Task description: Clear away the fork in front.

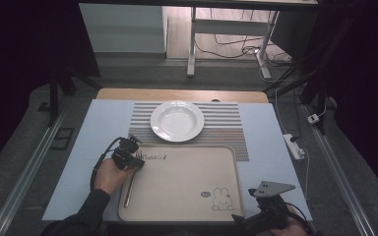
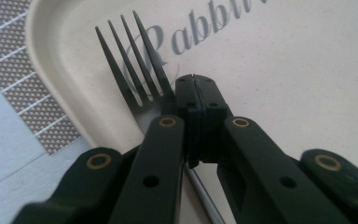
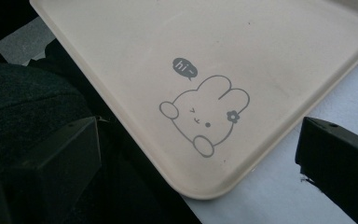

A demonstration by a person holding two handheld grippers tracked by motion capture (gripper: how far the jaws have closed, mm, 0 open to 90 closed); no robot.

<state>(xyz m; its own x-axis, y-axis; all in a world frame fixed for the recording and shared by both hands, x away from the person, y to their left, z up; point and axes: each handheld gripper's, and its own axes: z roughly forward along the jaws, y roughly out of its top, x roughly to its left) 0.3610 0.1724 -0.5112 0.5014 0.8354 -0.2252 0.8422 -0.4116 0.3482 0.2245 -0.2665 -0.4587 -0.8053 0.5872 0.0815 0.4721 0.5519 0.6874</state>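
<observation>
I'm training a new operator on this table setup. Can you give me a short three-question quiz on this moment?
1. True or false: the left gripper is shut on the fork.
2. Where does the plate stand: A on the tray, B on the striped mat, C on the floor?
3. How do the right gripper's jaws stand?

Key: 1 true. 2 B. 3 Wide apart, nothing between them.

High view overhead facing forward, gripper views close, sharing tray [image 1: 187,196]
</observation>
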